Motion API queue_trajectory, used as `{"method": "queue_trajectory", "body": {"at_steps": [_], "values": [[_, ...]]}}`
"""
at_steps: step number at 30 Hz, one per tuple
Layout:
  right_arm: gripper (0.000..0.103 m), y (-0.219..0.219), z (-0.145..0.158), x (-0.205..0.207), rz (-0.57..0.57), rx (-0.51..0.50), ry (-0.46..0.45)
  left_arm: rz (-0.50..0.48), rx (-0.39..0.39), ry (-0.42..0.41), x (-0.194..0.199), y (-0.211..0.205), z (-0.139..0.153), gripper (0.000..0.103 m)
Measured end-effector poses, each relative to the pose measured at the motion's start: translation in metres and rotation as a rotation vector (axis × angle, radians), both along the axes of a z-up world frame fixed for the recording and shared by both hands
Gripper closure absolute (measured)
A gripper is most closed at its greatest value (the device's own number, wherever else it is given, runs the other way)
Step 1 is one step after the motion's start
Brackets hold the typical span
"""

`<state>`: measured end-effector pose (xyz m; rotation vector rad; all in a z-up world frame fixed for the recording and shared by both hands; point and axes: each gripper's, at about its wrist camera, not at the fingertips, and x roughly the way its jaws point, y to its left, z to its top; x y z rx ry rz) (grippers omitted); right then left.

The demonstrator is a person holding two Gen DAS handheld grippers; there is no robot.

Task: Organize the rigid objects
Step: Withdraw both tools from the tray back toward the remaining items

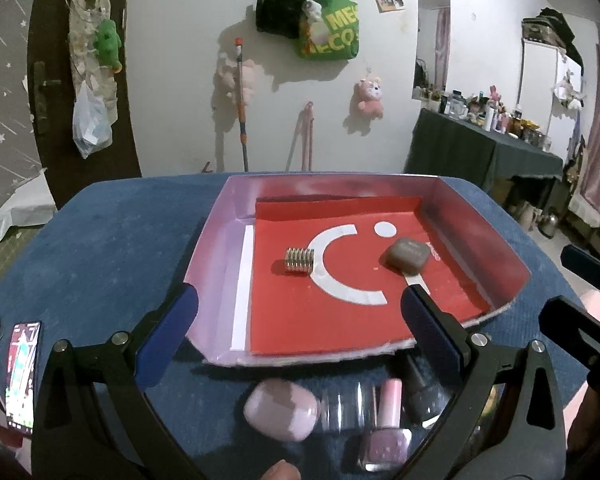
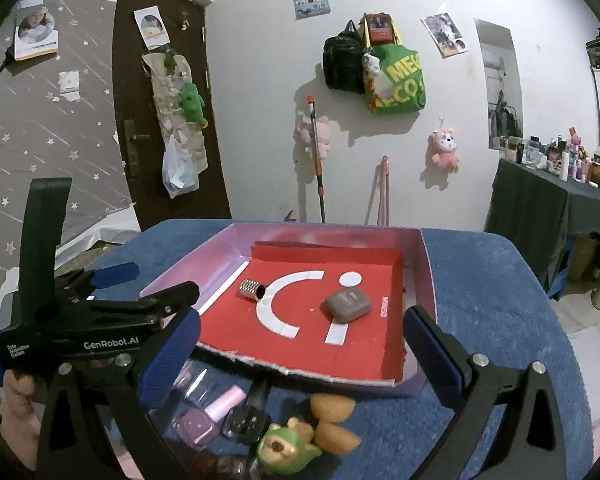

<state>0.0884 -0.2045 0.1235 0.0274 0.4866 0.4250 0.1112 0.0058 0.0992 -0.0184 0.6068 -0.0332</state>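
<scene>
A red-lined tray point(image 1: 216, 256) point(image 2: 428, 280) sits on the blue table. In it lie a stack of silver magnets point(image 1: 299, 260) point(image 2: 252, 289) and a grey-brown case point(image 1: 407, 255) point(image 2: 346, 306). In front of the tray lie a pink case point(image 1: 281, 410), a clear bottle point(image 1: 346, 406), a pink nail polish point(image 1: 386, 424) point(image 2: 208, 420), a dark nail polish point(image 1: 422, 394) point(image 2: 248, 420) and a green toy figure point(image 2: 288, 448). My left gripper point(image 1: 298, 332) is open and empty above these items. My right gripper point(image 2: 298, 356) is open and empty above them too.
A phone point(image 1: 22, 372) lies on the table's left edge. The left gripper's body point(image 2: 80, 320) shows at the left of the right wrist view. A dark table point(image 1: 484, 148) with bottles stands at the back right. Bags and plush toys hang on the wall.
</scene>
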Motion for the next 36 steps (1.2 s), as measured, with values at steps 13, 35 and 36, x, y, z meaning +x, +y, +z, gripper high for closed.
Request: {"method": "queue_trajectory", "body": {"at_steps": [13, 35, 36], "values": [[0.0, 0.009, -0.022, -0.035, 0.0, 0.003, 0.019, -0.003, -0.036, 0.017, -0.036, -0.002, -0.018, 0.0], [0.0, 0.014, -0.062, -0.054, 0.02, -0.015, 0.139, -0.019, -0.093, 0.109, -0.058, 0.006, -0.05, 0.0], [0.0, 0.015, -0.063, -0.054, 0.021, -0.013, 0.143, -0.018, -0.092, 0.113, -0.059, 0.006, -0.052, 0.0]]}}
